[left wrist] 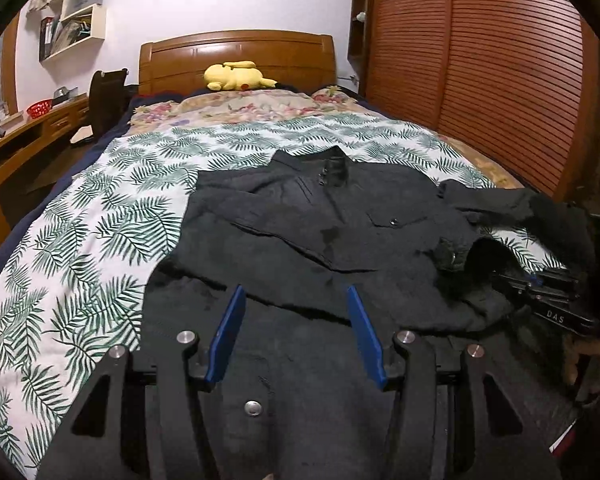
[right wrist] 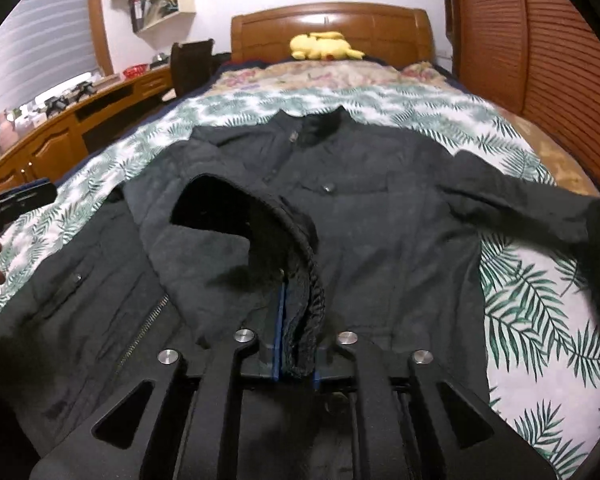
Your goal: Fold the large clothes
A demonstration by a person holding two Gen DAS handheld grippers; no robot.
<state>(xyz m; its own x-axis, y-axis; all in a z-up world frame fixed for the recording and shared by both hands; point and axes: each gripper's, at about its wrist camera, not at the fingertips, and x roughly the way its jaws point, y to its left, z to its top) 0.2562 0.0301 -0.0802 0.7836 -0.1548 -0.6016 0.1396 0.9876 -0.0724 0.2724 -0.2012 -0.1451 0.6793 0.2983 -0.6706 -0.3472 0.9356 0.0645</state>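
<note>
A large black jacket (left wrist: 300,232) lies face up on the bed, collar toward the headboard; it also shows in the right wrist view (right wrist: 360,200). My left gripper (left wrist: 296,304) is open and empty, hovering over the jacket's lower front. My right gripper (right wrist: 296,320) is shut on the ribbed sleeve cuff (right wrist: 306,304) and holds the sleeve (right wrist: 204,240) over the jacket's body. The right gripper also shows at the right edge of the left wrist view (left wrist: 556,304). The jacket's other sleeve (right wrist: 520,204) stretches out to the right.
The bed has a palm-leaf sheet (left wrist: 92,232) and a floral quilt (left wrist: 260,104) near the wooden headboard (left wrist: 236,56). A yellow plush toy (left wrist: 236,76) lies at the head. A wooden desk (left wrist: 24,136) runs along the left; a slatted wardrobe (left wrist: 500,72) stands right.
</note>
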